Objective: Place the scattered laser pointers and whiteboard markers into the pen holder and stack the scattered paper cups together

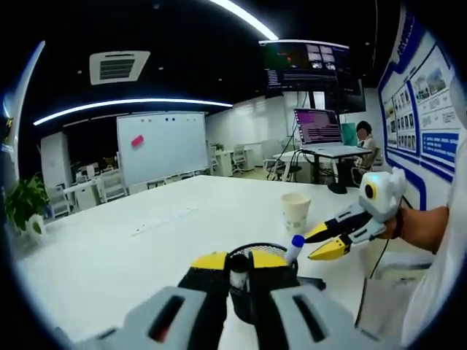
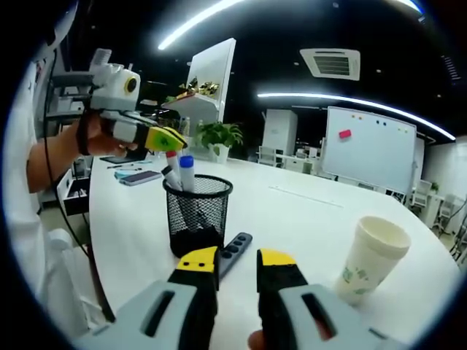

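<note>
While upright in the pen holder (image 2: 195,213), blue-capped marker (image 2: 187,172) points up, right gripper (image 2: 237,264) jaws spread.

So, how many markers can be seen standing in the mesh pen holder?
2. In the right gripper view, a red-capped marker and a blue-capped marker stand side by side in the pen holder, just under the other claw. More may be hidden lower inside.

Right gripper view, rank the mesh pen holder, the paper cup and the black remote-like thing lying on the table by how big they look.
1. mesh pen holder, largest as it looks.
2. paper cup, somewhat smaller.
3. black remote-like thing, smallest, though the right claw covers its near end, so its full length is unsure.
</note>
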